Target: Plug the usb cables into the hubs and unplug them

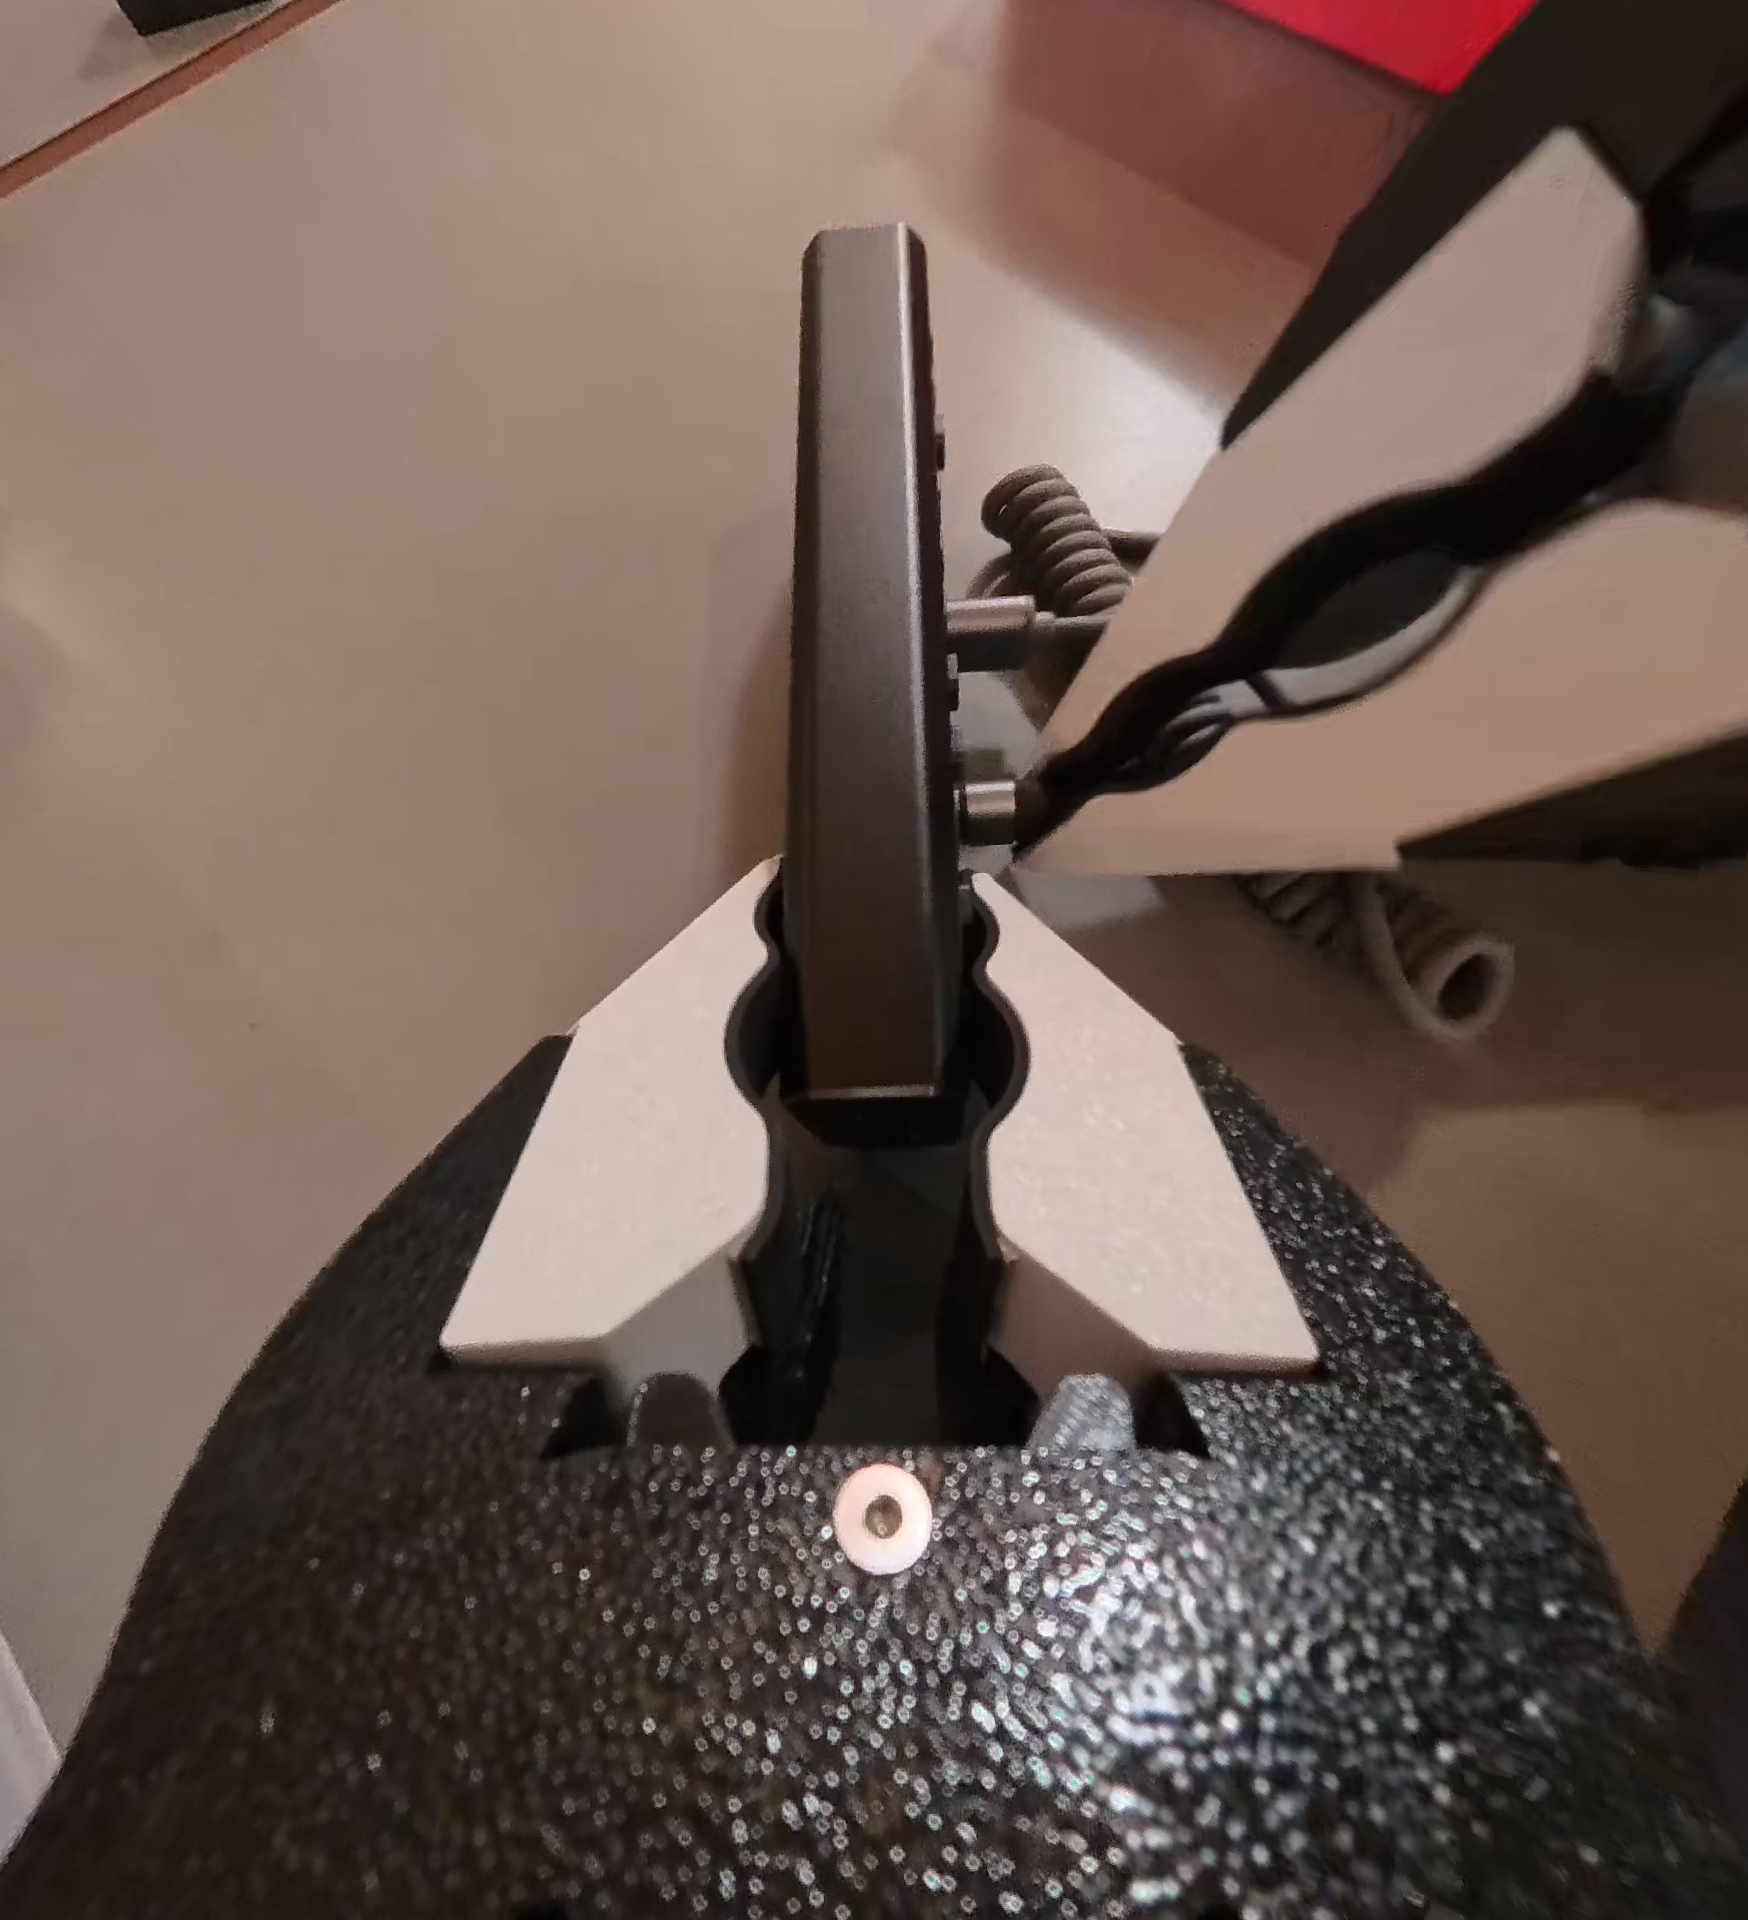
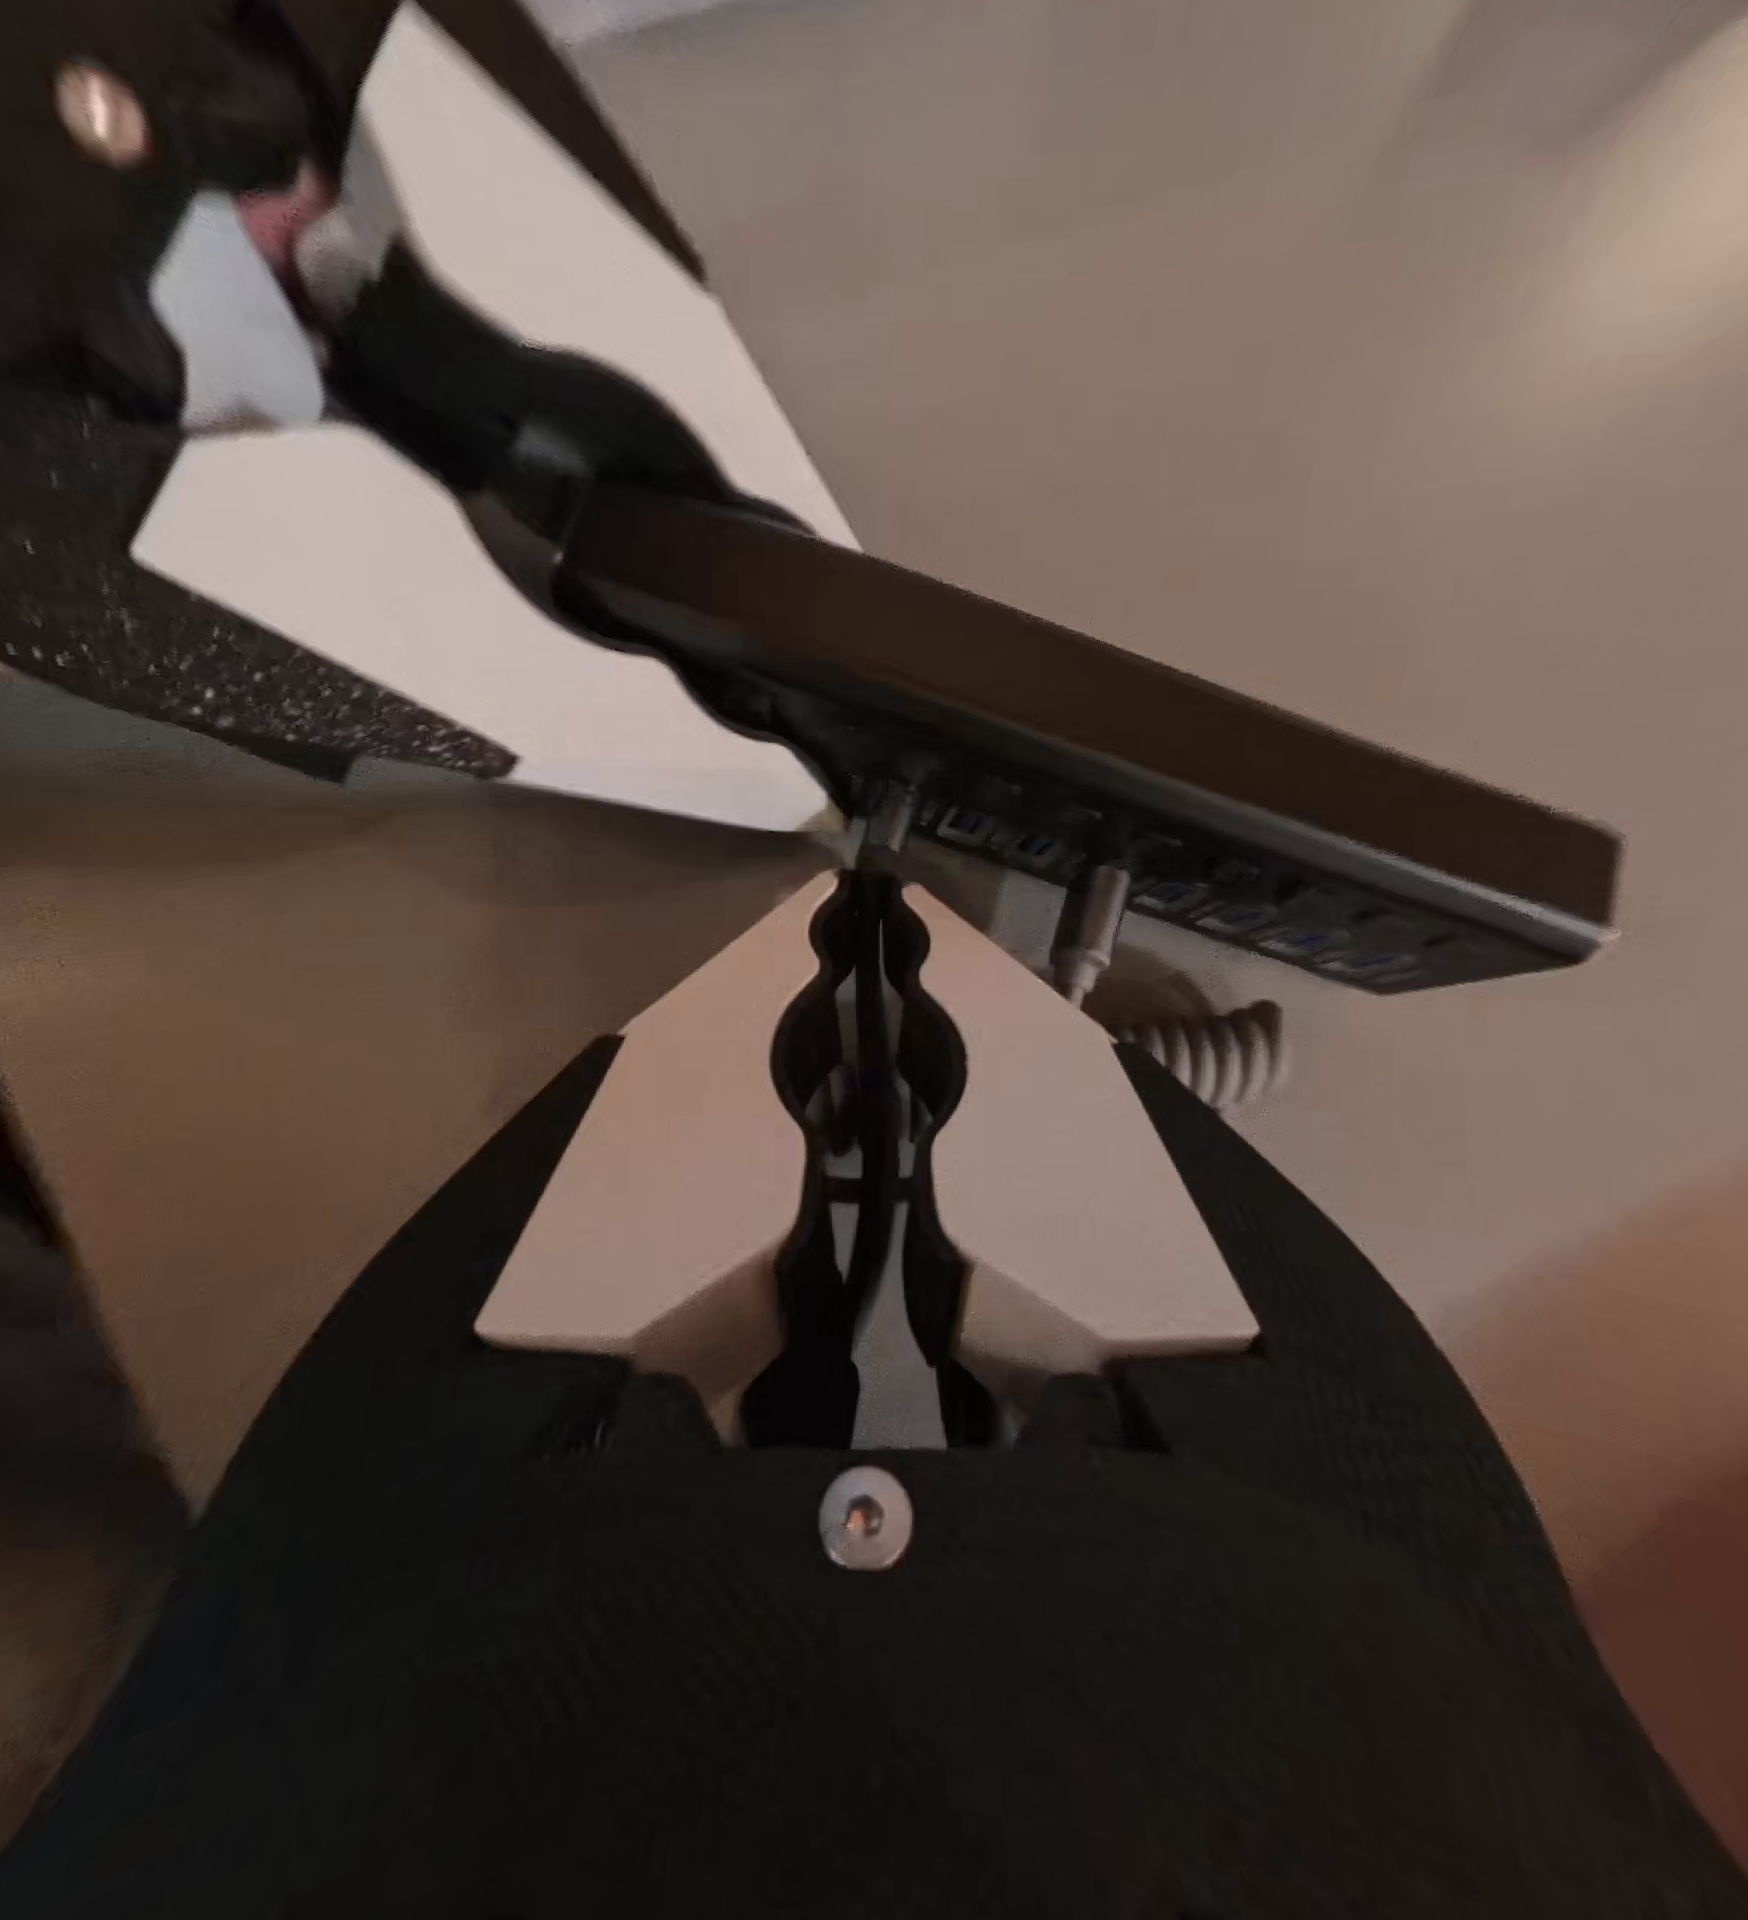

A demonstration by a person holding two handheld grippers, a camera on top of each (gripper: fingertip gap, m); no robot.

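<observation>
My left gripper (image 1: 875, 883) is shut on the near end of a long dark grey USB hub (image 1: 865, 623) and holds it on edge above the table. Two grey plugs sit in the hub's right side: a far one (image 1: 989, 620) and a near one (image 1: 989, 814). My right gripper (image 2: 870, 883), also showing in the left wrist view (image 1: 1031, 831), is shut on a black cable (image 2: 875, 997) just behind the near plug (image 2: 885, 831). In the right wrist view the hub (image 2: 1109, 717) slopes down to the right, with the second plug (image 2: 1093, 920) farther along it.
A coiled grey cable (image 1: 1057, 540) lies on the beige table (image 1: 382, 623) to the right of the hub, with more coil nearer (image 1: 1431, 966). A second desk edge (image 1: 122, 114) runs at the top left. Something red (image 1: 1369, 31) lies at the top right. The tips of both grippers are at nearly the same place.
</observation>
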